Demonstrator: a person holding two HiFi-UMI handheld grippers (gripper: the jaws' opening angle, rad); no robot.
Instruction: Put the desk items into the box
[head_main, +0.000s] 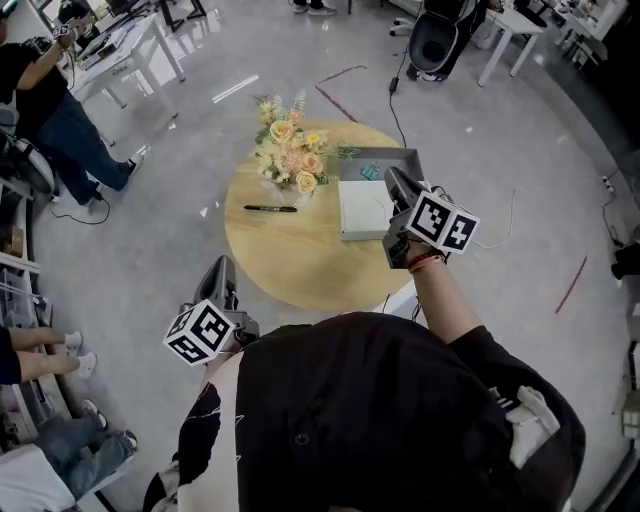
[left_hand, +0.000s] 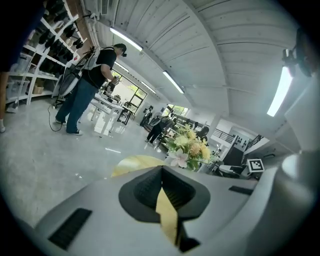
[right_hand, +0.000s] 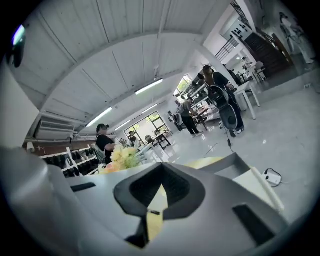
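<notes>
Our right gripper (head_main: 398, 186) has its jaws pressed together with nothing between them. It hangs over the three o'clock edge of the round table (head_main: 290, 260), just beside a white flat piece (head_main: 360, 208). Our left gripper (head_main: 222, 270) is likewise closed and empty, off the table at seven o'clock. The grey box (head_main: 392, 158) sits at one o'clock, next to the white piece. The black pen (head_main: 270, 208) lies at nine o'clock and the flowers (head_main: 290, 150) stand at eleven.
</notes>
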